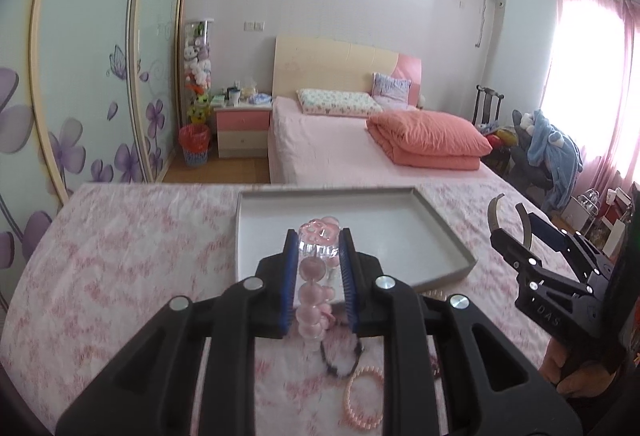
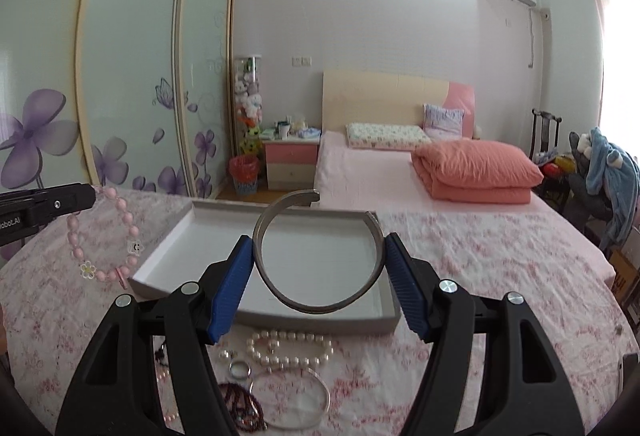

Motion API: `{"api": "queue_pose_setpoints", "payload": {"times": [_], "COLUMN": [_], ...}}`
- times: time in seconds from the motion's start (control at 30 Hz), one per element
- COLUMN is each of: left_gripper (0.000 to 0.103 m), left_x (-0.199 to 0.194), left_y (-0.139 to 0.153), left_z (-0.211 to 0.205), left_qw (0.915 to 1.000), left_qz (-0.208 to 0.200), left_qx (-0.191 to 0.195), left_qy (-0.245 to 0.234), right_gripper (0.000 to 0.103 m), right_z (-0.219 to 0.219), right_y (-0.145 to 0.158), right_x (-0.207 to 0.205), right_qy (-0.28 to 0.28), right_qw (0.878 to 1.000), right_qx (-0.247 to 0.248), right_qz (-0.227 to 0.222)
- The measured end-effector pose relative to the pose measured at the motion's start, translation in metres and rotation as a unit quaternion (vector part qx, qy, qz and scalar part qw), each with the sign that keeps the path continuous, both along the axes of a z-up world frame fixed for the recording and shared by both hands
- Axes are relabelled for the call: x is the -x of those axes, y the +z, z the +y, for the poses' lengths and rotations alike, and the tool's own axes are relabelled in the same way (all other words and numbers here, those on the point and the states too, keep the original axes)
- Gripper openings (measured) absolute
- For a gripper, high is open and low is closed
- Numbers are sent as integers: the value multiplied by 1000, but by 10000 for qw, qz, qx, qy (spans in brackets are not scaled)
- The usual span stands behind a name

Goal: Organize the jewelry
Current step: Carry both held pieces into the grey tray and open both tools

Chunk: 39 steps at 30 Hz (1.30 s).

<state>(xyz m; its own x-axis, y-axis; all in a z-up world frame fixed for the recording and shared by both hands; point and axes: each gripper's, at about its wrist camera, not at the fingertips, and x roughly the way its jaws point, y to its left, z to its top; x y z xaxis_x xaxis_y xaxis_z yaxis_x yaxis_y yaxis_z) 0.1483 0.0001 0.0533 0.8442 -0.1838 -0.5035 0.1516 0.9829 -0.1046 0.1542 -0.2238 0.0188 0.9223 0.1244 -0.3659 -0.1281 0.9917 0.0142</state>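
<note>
A folded coral quilt [image 2: 478,171] lies on the bed [image 2: 360,171] beside a nightstand [image 2: 291,163].

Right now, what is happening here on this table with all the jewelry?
A person is sorting jewelry with a handheld gripper in each hand. The left gripper is shut on a pink bead bracelet, which hangs from its jaws. The right gripper clamps an open metal bangle above the grey tray, which looks empty. A pearl bracelet and other pieces lie on the floral cloth in front of the tray.
</note>
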Motion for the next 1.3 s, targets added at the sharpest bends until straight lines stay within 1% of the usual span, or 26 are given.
{"api": "queue_pose_setpoints", "payload": {"times": [0.17, 0.3, 0.43, 0.6, 0.7, 0.83, 0.97, 1.0, 1.03, 1.07, 1.17, 1.3], "left_gripper": [21, 21, 21, 21, 21, 21, 21, 21, 21, 22, 27, 27], "left_x": [-23, -51, -79, -114, -131, -148, -162, -165, -166, -166, -165, -158], "left_y": [8, 6, -2, -22, -33, -48, -59, -62, -65, -65, -63, -59], "left_z": [-7, -8, -8, -9, -7, -3, 0, 1, 2, 2, 7, 17], "left_qw": [9999, 9998, 9997, 9991, 9986, 9976, 9966, 9963, 9962, 9961, 9961, 9957], "left_qz": [-86, -81, 31, 245, 377, 538, 701, 750, 777, 770, 731, 702], "left_qx": [-51, -88, -98, -146, -144, -138, -70, -30, 5, 42, 129, 202], "left_qy": [39, 140, 235, 300, 349, 402, 425, 411, 401, 431, 470, 567], "right_gripper": [67, 67, 67, 67, 67, 67, 68, 72, 79, 81, 81, 81], "right_z": [2, 2, 4, 9, 12, 16, 21, 21, 20, 20, 19, 11], "right_y": [5, 3, -5, -19, -33, -45, -48, -47, -45, -44, -39, -35], "right_x": [-18, -37, -61, -100, -121, -138, -147, -148, -145, -143, -136, -123], "right_qy": [-25, -53, -57, -20, 8, 27, 75, 89, 92, 90, 100, 105], "right_qw": [9998, 9998, 10000, 9995, 9979, 9954, 9929, 9929, 9936, 9944, 9956, 9959], "right_qx": [-8, -33, -20, -78, -104, -98, -108, -110, -93, -71, -27, -67], "right_qz": [-193, -171, -72, 307, 636, 956, 1185, 1181, 1118, 1055, 929, 895]}}
